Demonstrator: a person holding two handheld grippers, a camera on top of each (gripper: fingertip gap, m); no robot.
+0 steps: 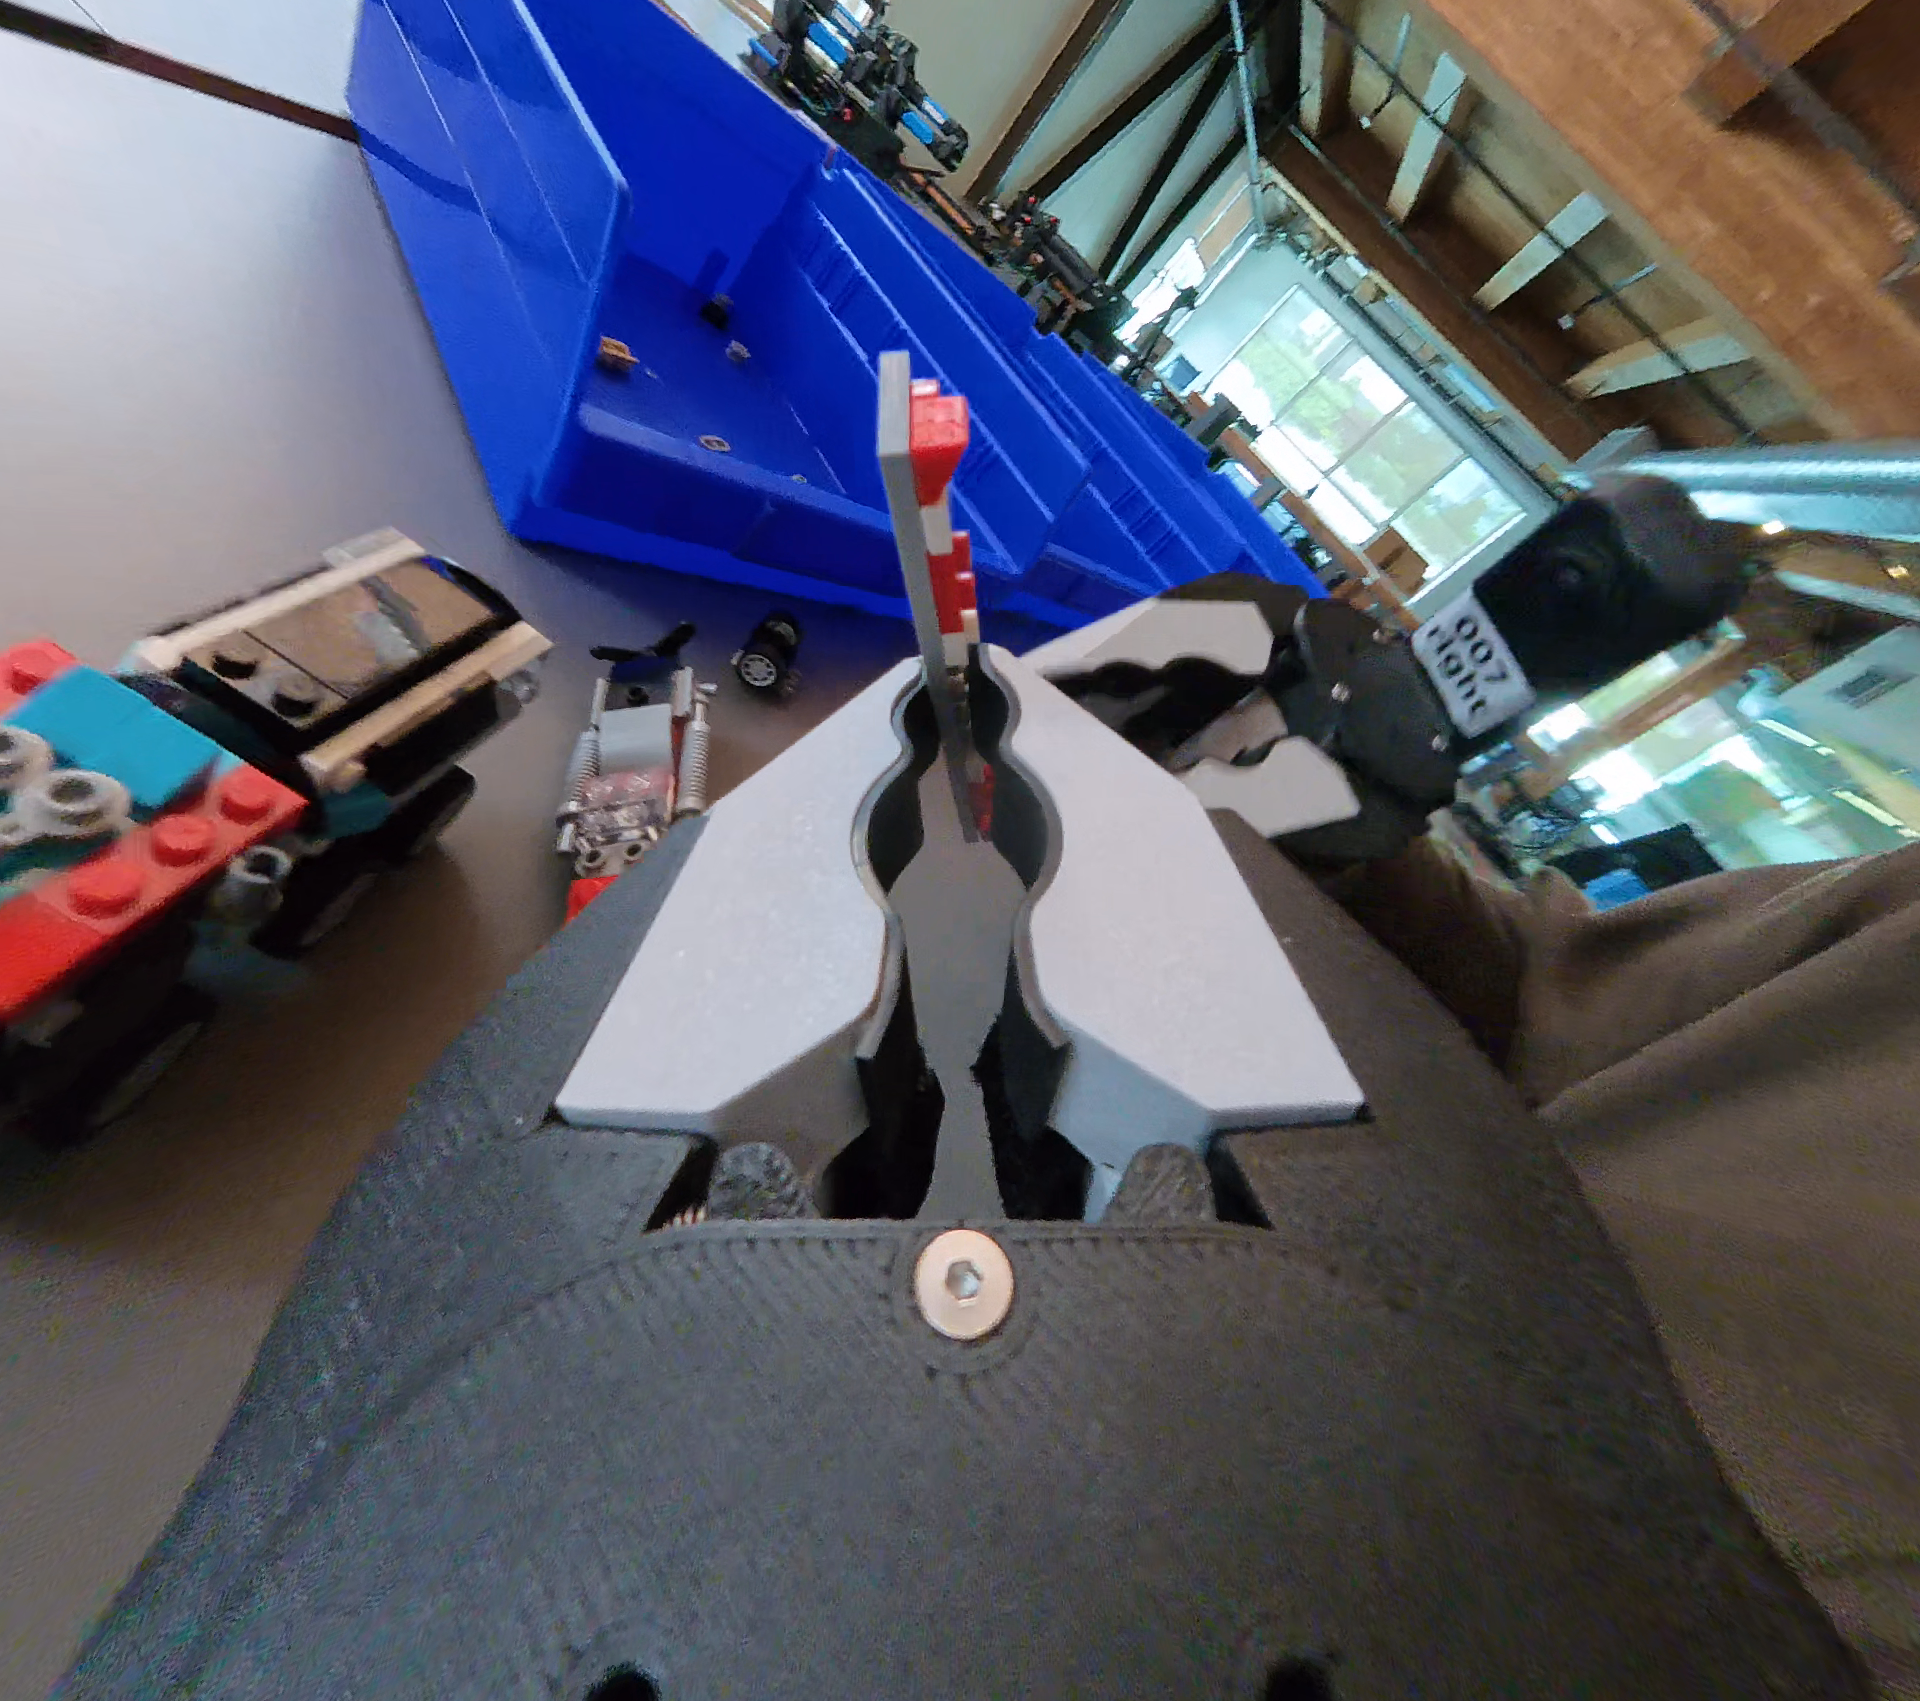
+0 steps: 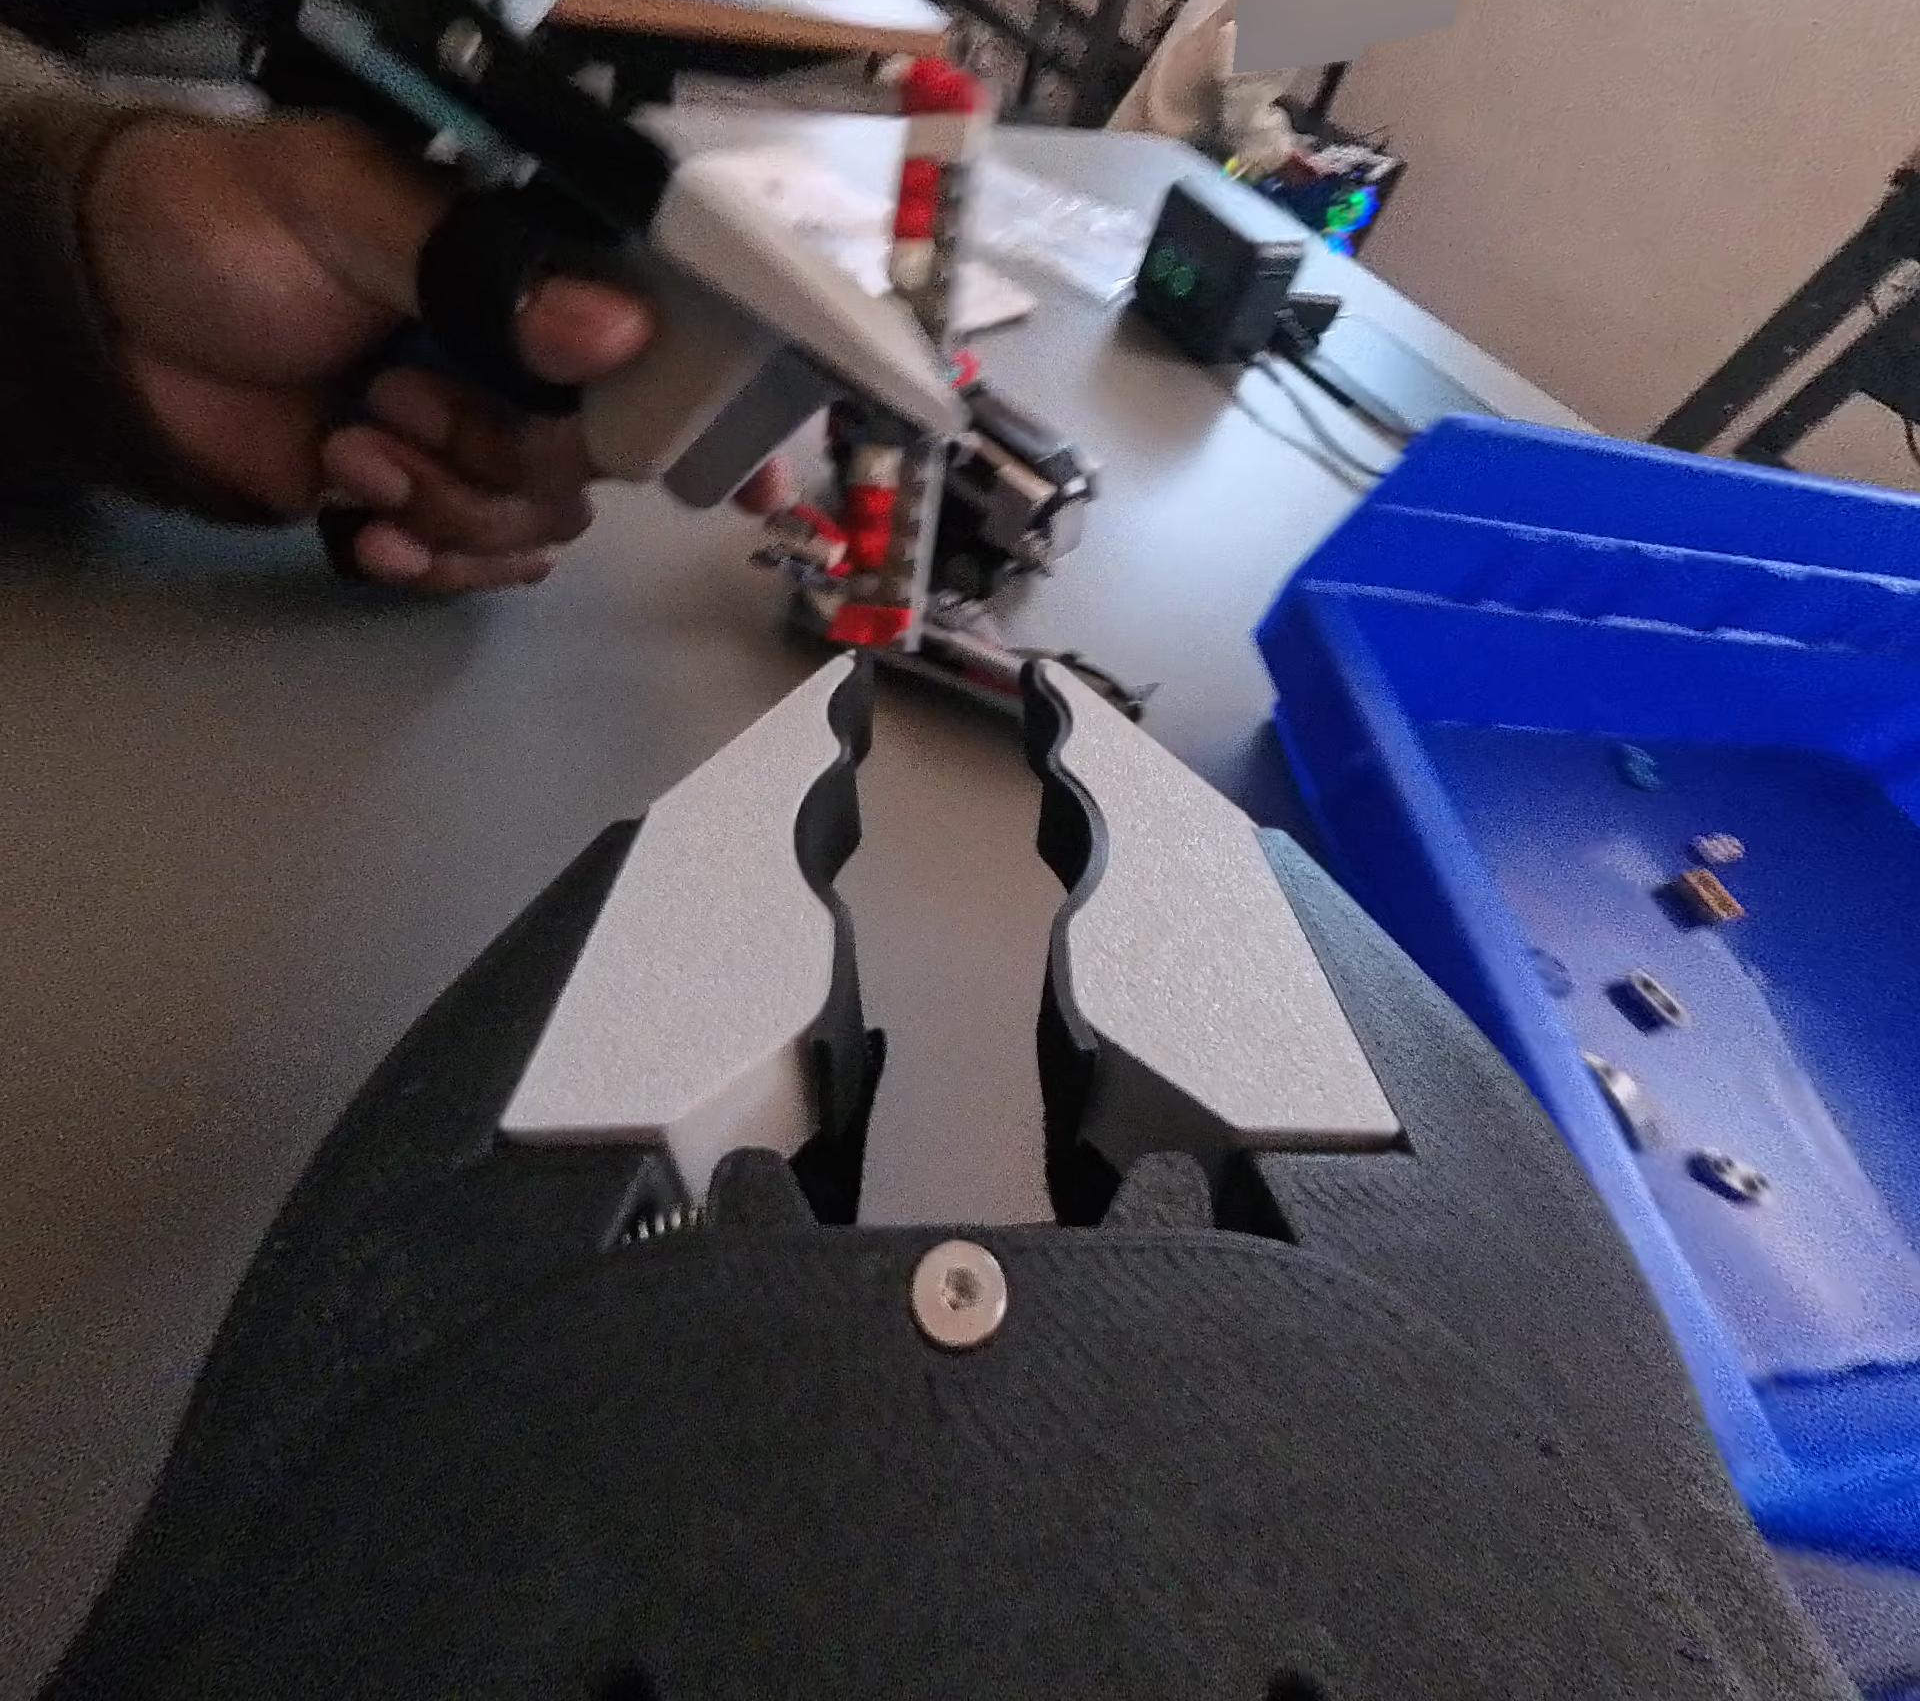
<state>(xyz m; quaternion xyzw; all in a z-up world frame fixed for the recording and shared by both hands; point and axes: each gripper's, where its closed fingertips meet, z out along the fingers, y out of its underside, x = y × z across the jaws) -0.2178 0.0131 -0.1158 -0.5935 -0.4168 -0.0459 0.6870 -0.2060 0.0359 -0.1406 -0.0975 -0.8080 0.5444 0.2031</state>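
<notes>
My left gripper (image 1: 951, 664) is shut on a long thin grey strip (image 1: 920, 529) with red and white bricks on one face; the strip stands up out of the fingertips. The right wrist view shows the same strip (image 2: 878, 529) clamped near its middle by the left gripper (image 2: 935, 404), which a hand (image 2: 312, 342) holds above the table. My right gripper (image 2: 943, 669) is open and empty, with its tips just below the strip's lower red end. It also shows in the left wrist view (image 1: 1132, 716), close beside the left fingers.
A blue bin (image 1: 582, 197) (image 2: 1558, 612) with several small loose pieces (image 2: 1704, 893) stands on the grey table (image 2: 312, 820). A brick vehicle (image 1: 156, 799), a small spring assembly (image 1: 634, 758) and a wheel (image 1: 767, 654) lie nearby. A black box (image 2: 1210, 280) sits farther back. About 4 centimetres separates my left fingertips from my right.
</notes>
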